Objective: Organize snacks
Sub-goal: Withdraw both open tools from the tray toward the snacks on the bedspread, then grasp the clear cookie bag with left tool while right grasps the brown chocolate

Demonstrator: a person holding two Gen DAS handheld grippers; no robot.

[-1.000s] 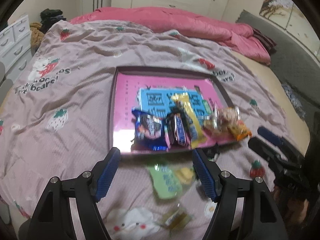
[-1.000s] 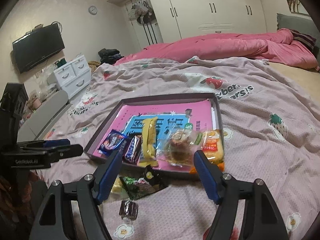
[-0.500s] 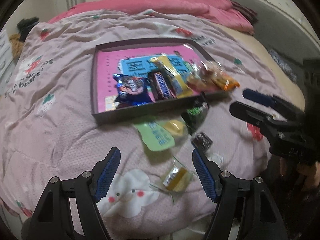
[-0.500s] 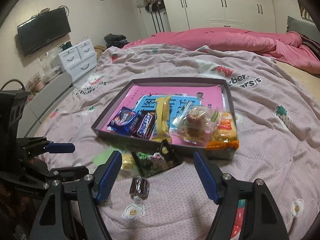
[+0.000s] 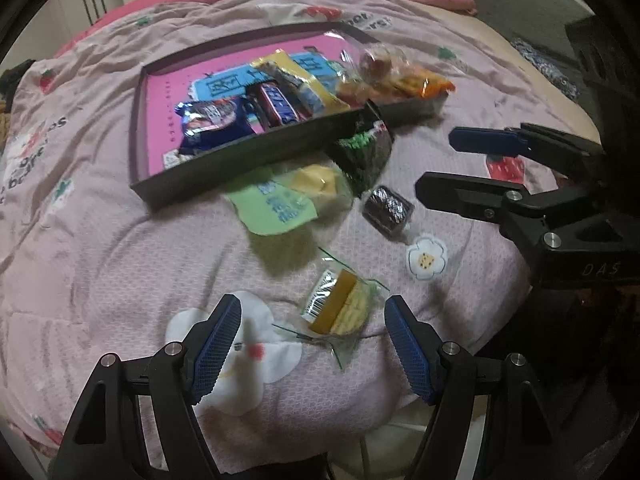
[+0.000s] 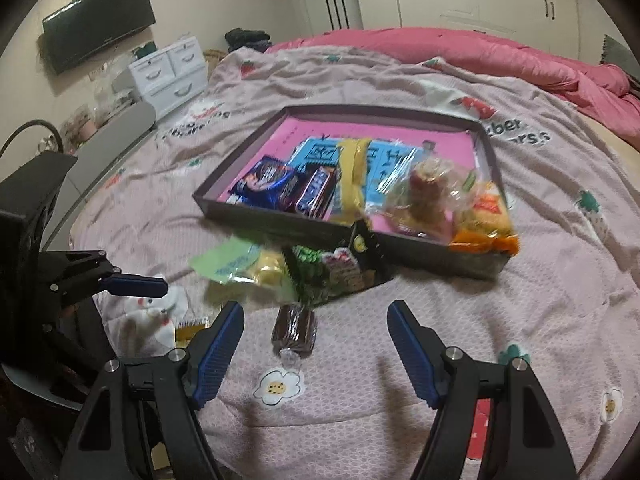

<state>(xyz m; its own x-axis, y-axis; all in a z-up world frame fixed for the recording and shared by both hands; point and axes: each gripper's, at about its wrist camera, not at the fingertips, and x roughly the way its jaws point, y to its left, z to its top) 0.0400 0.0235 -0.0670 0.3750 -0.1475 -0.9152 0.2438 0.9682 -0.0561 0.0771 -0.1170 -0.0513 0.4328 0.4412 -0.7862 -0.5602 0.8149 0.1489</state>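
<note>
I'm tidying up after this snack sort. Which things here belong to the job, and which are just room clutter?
Belongs to the job:
- tray
- blue cookie pack in it
- green pouch
- dark green packet
- brown wrapped cake
- yellow wrapped biscuit

Lying about:
- television
- white drawers
- pink duvet

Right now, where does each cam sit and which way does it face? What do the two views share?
Left wrist: on the left gripper, angled steeply down at the bedspread; its open blue-padded fingers flank a clear-wrapped yellow cake; the right gripper enters at right.
Right wrist: on the right gripper, tilted down toward the tray; open fingers bracket a brown wrapped snack; left gripper at left edge.
Shared: tray, green packet, brown snack.
</note>
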